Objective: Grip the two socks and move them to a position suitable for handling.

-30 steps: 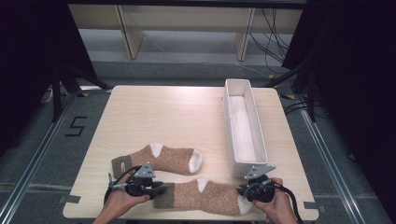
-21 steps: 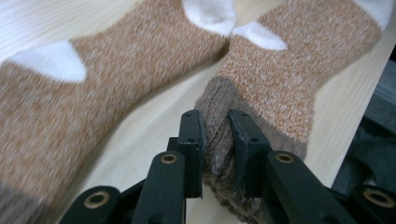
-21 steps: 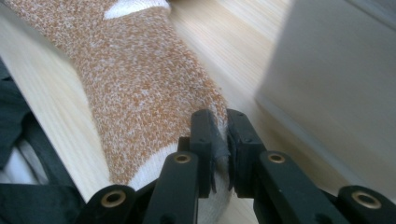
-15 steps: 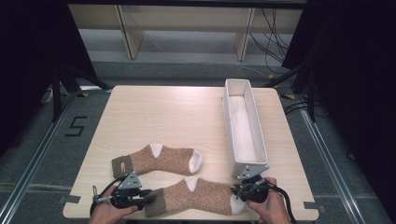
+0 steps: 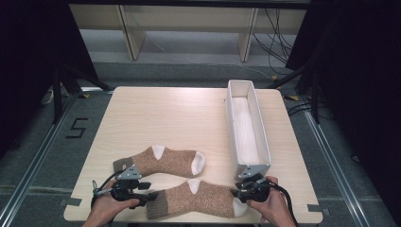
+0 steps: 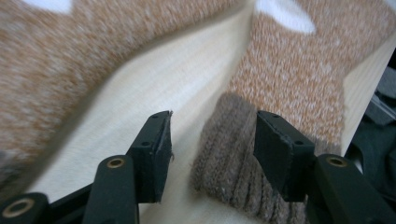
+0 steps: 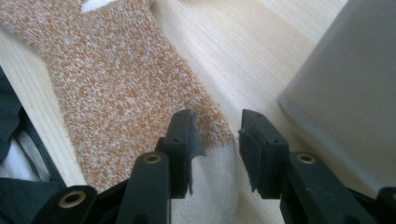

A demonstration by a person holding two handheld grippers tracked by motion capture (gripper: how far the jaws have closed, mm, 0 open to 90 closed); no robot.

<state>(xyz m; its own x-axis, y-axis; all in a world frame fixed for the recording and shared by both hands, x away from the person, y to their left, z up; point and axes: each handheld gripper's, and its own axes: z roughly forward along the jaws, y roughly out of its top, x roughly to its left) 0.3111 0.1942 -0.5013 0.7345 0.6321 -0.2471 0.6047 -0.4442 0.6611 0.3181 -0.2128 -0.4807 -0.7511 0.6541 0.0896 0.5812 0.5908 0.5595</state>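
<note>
High view: at the tabletop's [image 5: 156, 113] near edge we have the left claw [image 5: 150, 194] half open around the near sock's [image 5: 196, 199] cuff, gripping nothing. Our right claw [image 7: 215, 135], narrowly open, straddles its white toe; next, we judge, both must close.

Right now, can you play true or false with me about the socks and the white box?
1. Two brown socks lie on the table. True.
2. The white box has a sock inside. False: it looks empty.
3. The left gripper has its jaws open around the near sock's cuff. True.
4. The right gripper is at the far sock. False: it is at the near sock's white toe.
</note>
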